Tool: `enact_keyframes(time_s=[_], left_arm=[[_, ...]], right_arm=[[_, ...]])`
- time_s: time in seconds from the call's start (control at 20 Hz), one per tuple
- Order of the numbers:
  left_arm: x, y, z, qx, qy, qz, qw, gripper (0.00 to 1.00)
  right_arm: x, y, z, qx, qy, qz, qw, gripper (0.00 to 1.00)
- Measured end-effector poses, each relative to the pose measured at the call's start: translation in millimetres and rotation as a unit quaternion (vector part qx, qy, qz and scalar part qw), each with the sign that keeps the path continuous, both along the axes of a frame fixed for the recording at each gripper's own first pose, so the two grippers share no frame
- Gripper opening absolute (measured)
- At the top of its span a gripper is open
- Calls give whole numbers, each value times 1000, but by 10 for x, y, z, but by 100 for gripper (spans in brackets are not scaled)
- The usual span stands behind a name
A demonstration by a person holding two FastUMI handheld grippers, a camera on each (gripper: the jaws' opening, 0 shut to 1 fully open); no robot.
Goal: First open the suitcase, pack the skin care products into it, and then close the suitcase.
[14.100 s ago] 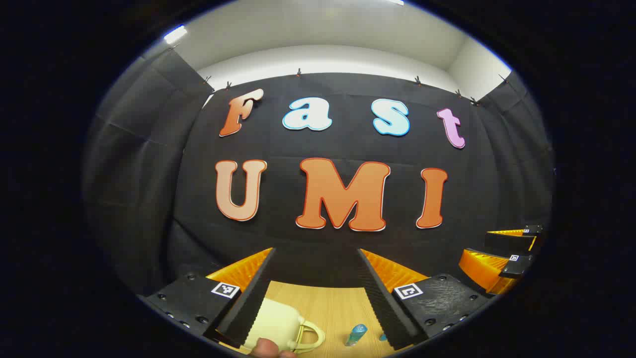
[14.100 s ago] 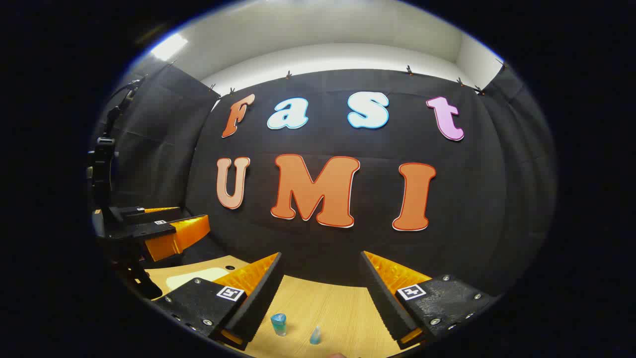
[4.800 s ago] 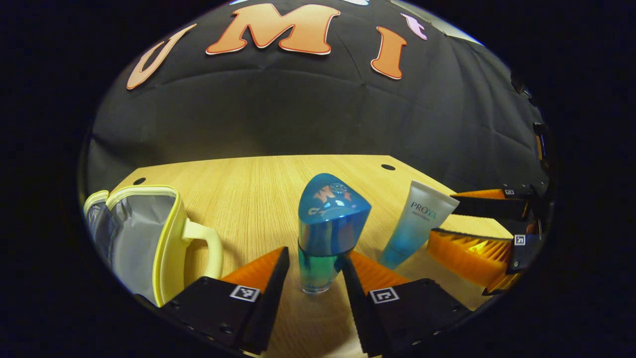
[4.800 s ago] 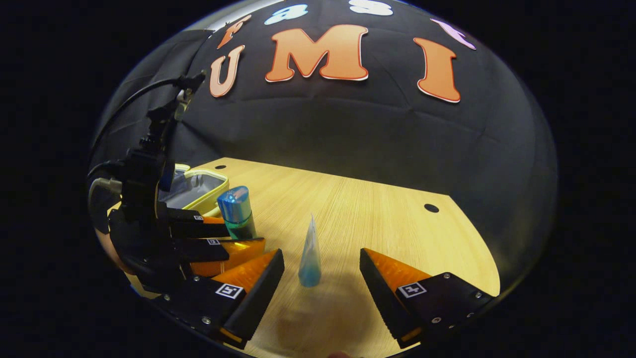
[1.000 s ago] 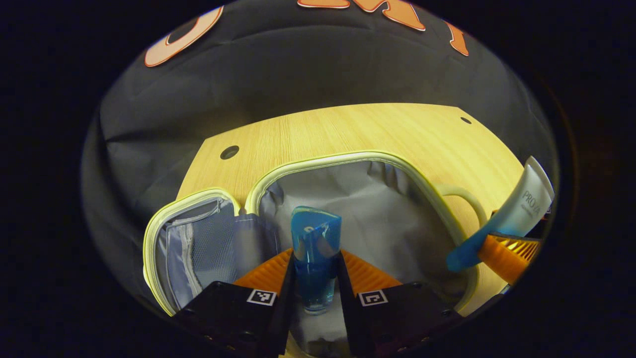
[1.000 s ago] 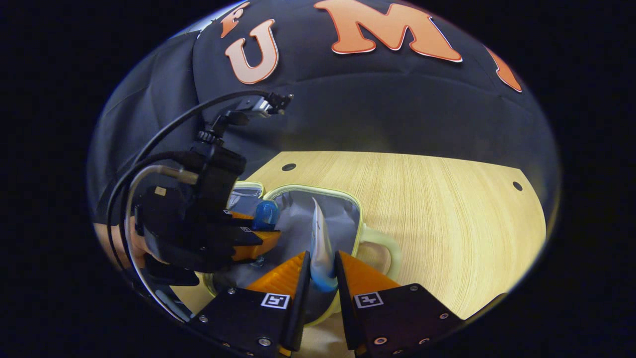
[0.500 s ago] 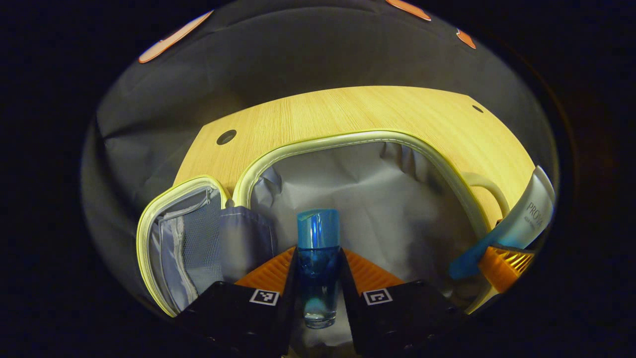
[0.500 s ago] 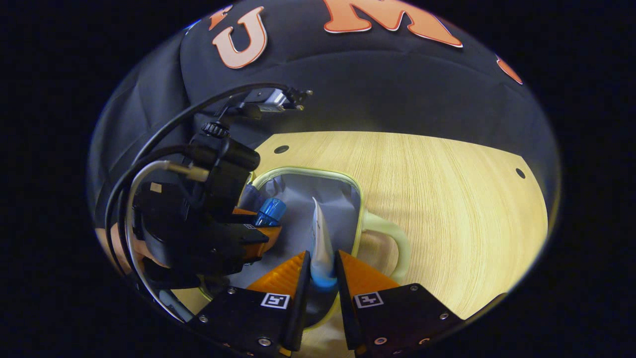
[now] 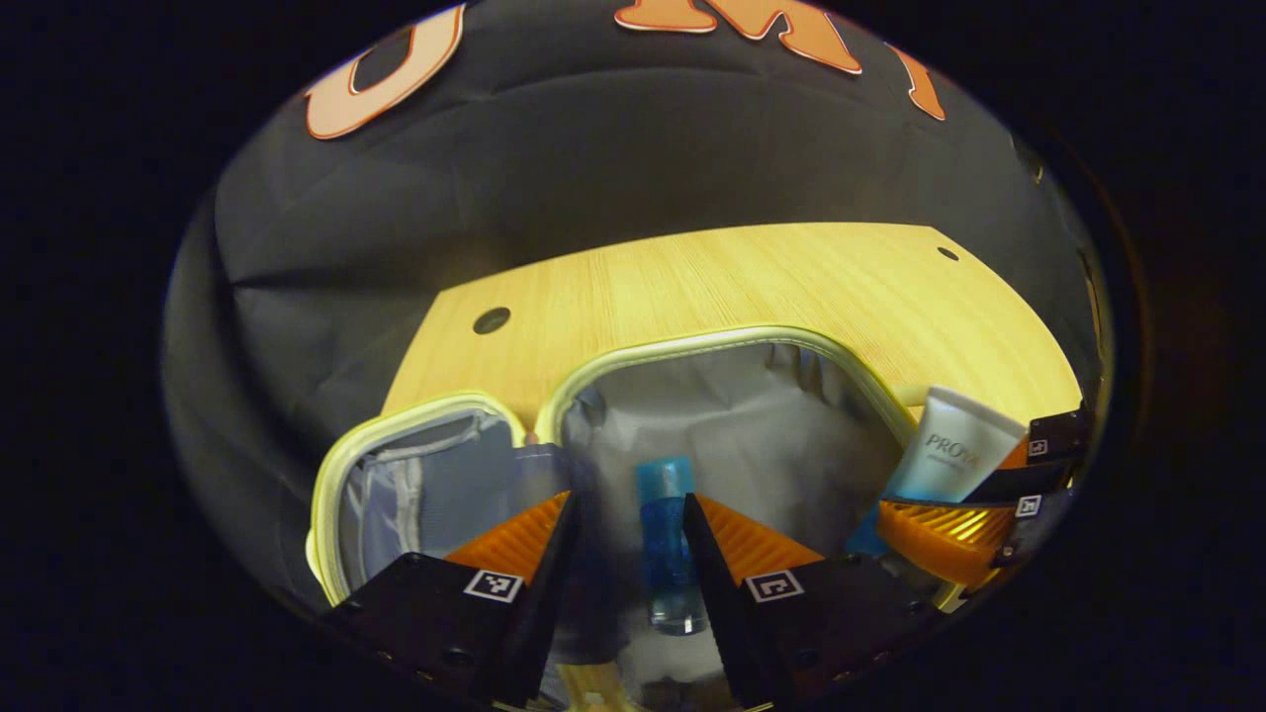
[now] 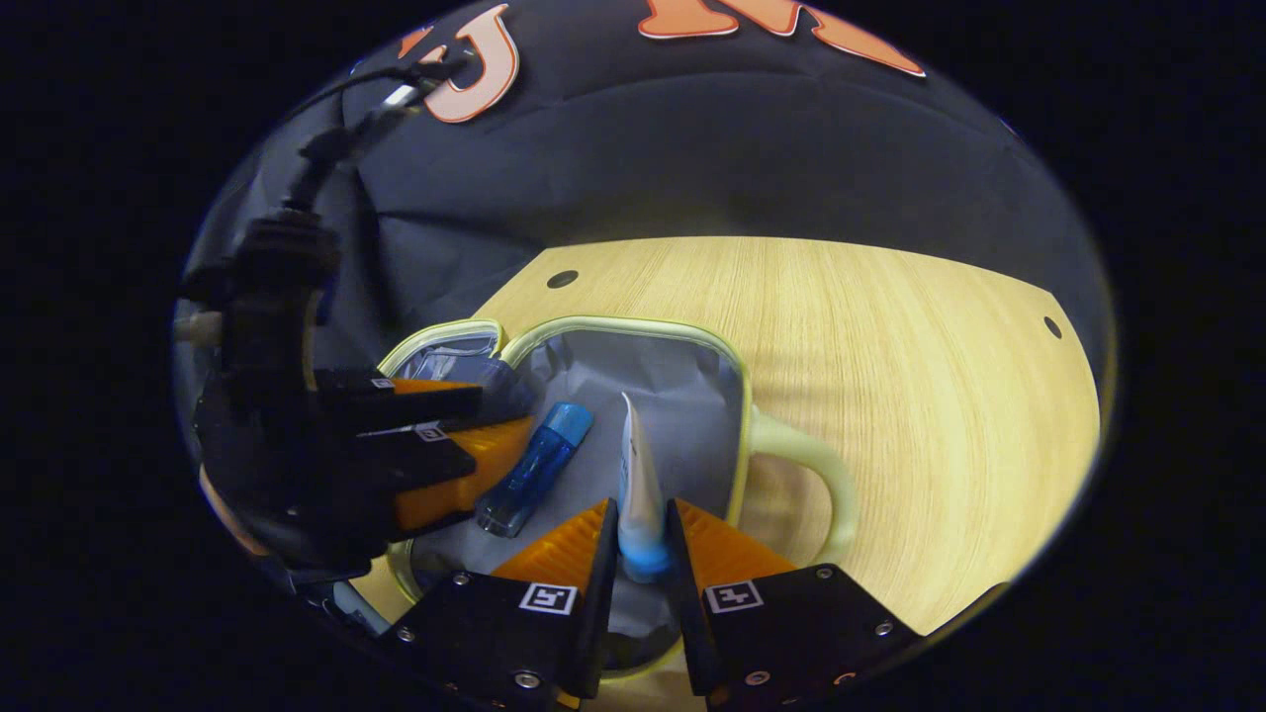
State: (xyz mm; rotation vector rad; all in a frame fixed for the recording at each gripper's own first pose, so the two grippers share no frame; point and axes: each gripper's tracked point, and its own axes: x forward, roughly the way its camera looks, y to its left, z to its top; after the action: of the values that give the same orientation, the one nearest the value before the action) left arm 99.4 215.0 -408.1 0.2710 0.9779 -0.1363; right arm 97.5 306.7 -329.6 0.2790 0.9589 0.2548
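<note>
On the pale wooden bench [image 10: 890, 336] the suitcase [image 9: 692, 341] lies open for packing: the left claw [image 9: 623, 524], fingers spread, has nothing in its grip, and the blue bottle [image 9: 668, 544] lies on the grey lining. The right claw [image 10: 641, 534] clamps the white tube [image 10: 638, 475] just over the lining, so releasing it looks next, then closing the lid [image 9: 415, 475]. The case's near edge is cut off, so whether the tube touches the lining is unclear.
</note>
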Motion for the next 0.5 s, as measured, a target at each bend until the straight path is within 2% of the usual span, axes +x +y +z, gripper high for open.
enact_keyframes(time_s=[0.05, 0.15, 0.3, 0.35, 0.4, 0.5], left_arm=[[-13, 90, 68, 8, -9, 6, 1000, 67], [-60, 278, 154, 15, -19, 24, 999, 78], [-152, 562, 273, 22, -31, 58, 998, 78], [-198, 636, 319, 21, -34, 69, 997, 75], [-229, 703, 362, 19, -39, 82, 996, 78], [-297, 870, 449, 18, -45, 104, 993, 78]], right_arm=[[-1, 10, -40, -4, 9, 0, 1000, 33], [48, 68, -74, -3, 19, -2, 1000, 33], [80, 93, -143, 0, 43, -3, 999, 33], [81, 58, -131, 0, 55, -7, 998, 33], [93, 55, -183, -5, 69, -11, 998, 33], [99, 80, -254, -6, 88, -18, 996, 33]])
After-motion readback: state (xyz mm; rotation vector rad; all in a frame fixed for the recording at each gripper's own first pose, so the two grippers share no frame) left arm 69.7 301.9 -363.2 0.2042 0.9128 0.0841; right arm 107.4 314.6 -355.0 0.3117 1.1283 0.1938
